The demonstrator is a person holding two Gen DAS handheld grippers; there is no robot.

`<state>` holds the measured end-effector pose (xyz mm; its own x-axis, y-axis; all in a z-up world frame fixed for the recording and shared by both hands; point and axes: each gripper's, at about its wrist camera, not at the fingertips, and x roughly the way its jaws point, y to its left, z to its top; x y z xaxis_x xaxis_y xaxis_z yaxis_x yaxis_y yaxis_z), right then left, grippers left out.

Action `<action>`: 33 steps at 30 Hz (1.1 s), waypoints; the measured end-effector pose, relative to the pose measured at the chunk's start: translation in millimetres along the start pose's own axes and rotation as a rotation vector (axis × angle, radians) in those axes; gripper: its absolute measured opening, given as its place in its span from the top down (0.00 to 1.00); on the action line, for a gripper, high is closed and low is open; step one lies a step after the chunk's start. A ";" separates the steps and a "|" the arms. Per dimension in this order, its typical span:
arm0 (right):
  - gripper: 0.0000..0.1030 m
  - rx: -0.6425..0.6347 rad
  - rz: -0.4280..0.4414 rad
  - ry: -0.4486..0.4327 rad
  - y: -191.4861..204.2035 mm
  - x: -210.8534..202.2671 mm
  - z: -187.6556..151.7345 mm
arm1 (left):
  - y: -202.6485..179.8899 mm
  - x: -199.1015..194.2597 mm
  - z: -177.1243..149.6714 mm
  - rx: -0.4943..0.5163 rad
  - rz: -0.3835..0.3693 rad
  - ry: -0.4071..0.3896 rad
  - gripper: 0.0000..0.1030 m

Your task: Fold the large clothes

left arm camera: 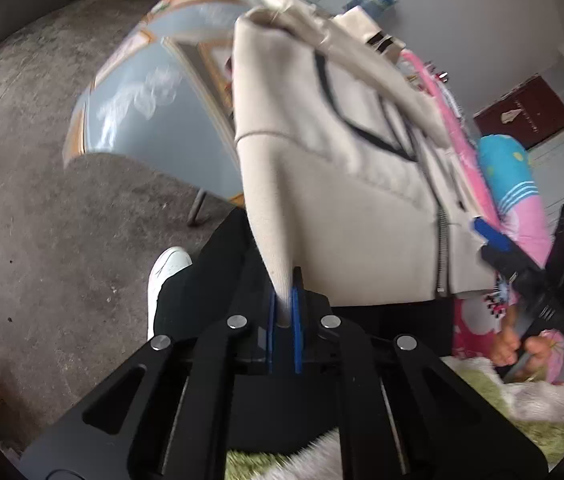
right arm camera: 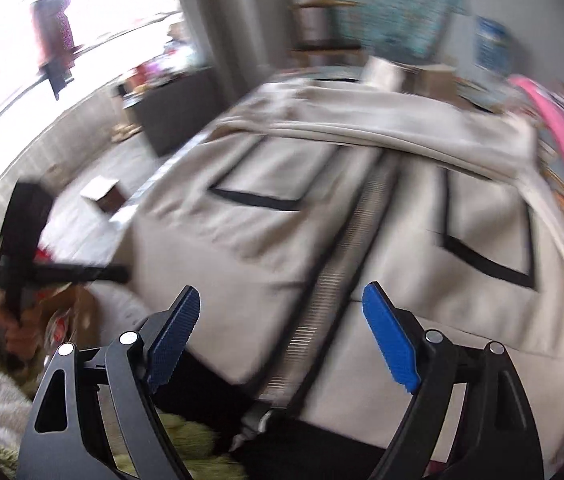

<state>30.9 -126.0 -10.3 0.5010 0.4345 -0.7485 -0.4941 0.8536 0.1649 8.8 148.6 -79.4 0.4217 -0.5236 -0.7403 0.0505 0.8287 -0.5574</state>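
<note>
No box, basket or other container can be made out clearly in either view; the right wrist view is too blurred in its background to tell what stands there.

The left gripper point(left arm camera: 285, 304) is closed tight, its two blue pads point(left arm camera: 296, 320) pinching a narrow fold of the cream jacket point(left arm camera: 322, 184), which rises from the pads toward 12 o'clock. The jacket lies spread over the grey patterned tabletop point(left arm camera: 138, 104), which shows bare toward 10 o'clock. Black trim lines cross the jacket's front, and a metal zipper point(left arm camera: 442, 252) runs along its edge toward 3 o'clock. There the right gripper point(left arm camera: 494, 240) shows as a blue pad just beside the zipper edge; whether it touches the cloth cannot be told. A person's hand point(left arm camera: 510, 350) holds its handle at 4 o'clock, with pink patterned cloth point(left arm camera: 522, 216) behind. A white shoe point(left arm camera: 166, 272) rests on the grey floor point(left arm camera: 22, 200) at 8 o'clock.

In the right wrist view the right gripper point(right arm camera: 282, 340) stands wide open, nothing between its blue pads point(right arm camera: 390, 340). The cream jacket point(right arm camera: 242, 220) fills the middle, its zipper point(right arm camera: 346, 248) running from 6 o'clock up toward 1 o'clock between the fingers. The left gripper point(right arm camera: 118, 274) shows dark and blurred at 9 o'clock, at the jacket's edge.
</note>
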 end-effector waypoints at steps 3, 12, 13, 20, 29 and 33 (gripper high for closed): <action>0.21 -0.116 0.090 0.005 36.0 12.0 5.4 | -12.9 -21.4 6.6 -0.002 -0.060 -0.024 0.95; 0.27 -0.394 0.094 -0.035 118.5 42.5 10.1 | -35.1 -53.7 28.3 -0.043 -0.266 -0.055 0.95; 0.38 -0.406 0.066 -0.039 122.1 45.0 10.3 | -35.9 -53.8 29.9 -0.052 -0.287 -0.056 0.94; 0.94 -0.313 0.035 -0.046 104.0 48.7 18.0 | -24.9 -46.9 36.1 -0.141 -0.344 -0.044 0.82; 0.94 -0.317 0.050 -0.041 101.3 49.8 16.4 | -2.0 -20.7 48.2 -0.292 -0.384 0.024 0.41; 0.94 -0.324 0.049 -0.039 103.2 50.3 15.4 | -3.0 -0.9 53.1 -0.302 -0.387 0.068 0.41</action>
<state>16.0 -11.5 -21.1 0.4951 0.4889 -0.7182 -0.7155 0.6984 -0.0178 56.4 157.1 -57.1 0.3629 -0.8019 -0.4747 -0.0769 0.4819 -0.8729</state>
